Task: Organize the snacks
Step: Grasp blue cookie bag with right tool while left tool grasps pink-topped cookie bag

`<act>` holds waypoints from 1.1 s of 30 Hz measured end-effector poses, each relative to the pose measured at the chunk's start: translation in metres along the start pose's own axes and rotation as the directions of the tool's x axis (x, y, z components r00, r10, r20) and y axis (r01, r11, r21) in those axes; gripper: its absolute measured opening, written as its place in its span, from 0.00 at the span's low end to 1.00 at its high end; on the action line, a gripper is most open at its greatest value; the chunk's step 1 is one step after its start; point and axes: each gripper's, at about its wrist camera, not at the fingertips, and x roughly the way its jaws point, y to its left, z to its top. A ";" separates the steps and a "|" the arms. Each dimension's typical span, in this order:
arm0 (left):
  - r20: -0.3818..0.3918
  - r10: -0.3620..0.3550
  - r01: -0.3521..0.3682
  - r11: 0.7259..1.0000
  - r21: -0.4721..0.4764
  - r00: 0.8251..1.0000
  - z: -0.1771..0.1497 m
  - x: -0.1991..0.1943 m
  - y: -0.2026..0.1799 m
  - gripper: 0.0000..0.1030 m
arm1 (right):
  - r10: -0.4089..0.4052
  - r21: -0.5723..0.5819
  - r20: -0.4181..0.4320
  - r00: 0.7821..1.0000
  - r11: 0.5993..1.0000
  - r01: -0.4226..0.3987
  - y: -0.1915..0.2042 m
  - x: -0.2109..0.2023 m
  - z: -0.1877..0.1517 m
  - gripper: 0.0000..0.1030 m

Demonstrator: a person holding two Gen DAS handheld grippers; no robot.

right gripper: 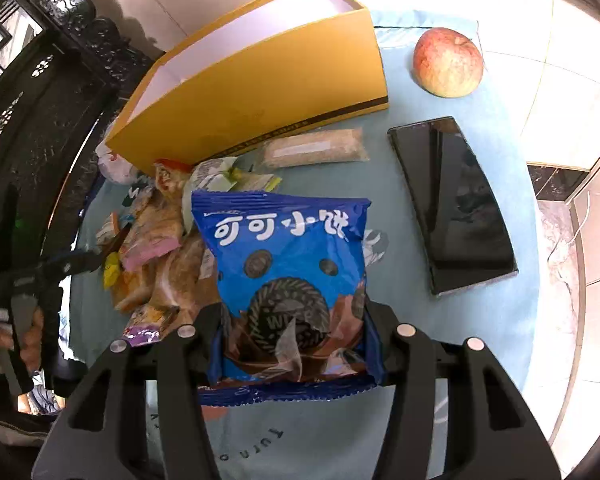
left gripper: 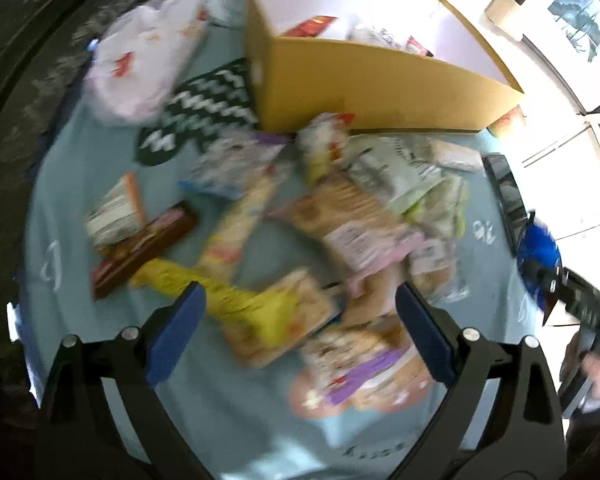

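Yellow box, left wrist view: a yellow cardboard box (left gripper: 380, 80) with a pale lining stands open at the far side of the table (left gripper: 112, 420), which wears a light blue cloth. At least two or three packets already lie inside it, one of them red; blur hides the rest.

Loose snacks, left wrist view: a heap of snack packets (left gripper: 320, 220) lies on the cloth in front of the box. A brown bar (left gripper: 144, 248), a yellow packet (left gripper: 204, 288) and a white bag with red print (left gripper: 140, 60) can be made out; the picture is smeared, so no count is possible.

Left gripper, left wrist view: the left gripper (left gripper: 300, 312) points steeply down over the heap, its jaws spread wide with nothing pressed between the blue pads. A yellow packet and a tan one lie under the gap, untouched as far as can be seen.

Right gripper, right wrist view: the right gripper (right gripper: 292, 320) grasps a blue cookie packet (right gripper: 288, 280) with white lettering, jaws clenched on its lower sides. The packet hangs above the cloth, near the box but not yet in it.

Other things, right wrist view: an apple (right gripper: 448, 62) and a dark phone (right gripper: 456, 204) rest on the cloth to the right of the box. A tan wrapped bar (right gripper: 314, 150) lies just in front of the box.

Progress, as a judgement: early to middle. A few snacks are boxed, one is in transit, and most of the heap is left to sort.
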 end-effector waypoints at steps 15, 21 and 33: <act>-0.224 0.027 -0.089 0.958 -0.272 0.974 0.044 0.092 -0.018 0.72 | 0.044 0.003 -0.009 0.999 0.999 -0.044 0.009 0.008 -0.004 0.52; -0.172 -0.007 -0.028 0.979 -0.201 0.985 0.033 0.078 -0.014 0.51 | 0.066 -0.026 0.000 0.998 0.997 -0.066 0.018 0.008 0.006 0.52; 0.025 0.006 -0.004 0.999 -0.042 1.000 0.009 -0.018 -0.006 0.51 | 0.115 -0.067 0.029 0.993 0.991 -0.113 0.044 -0.001 0.017 0.52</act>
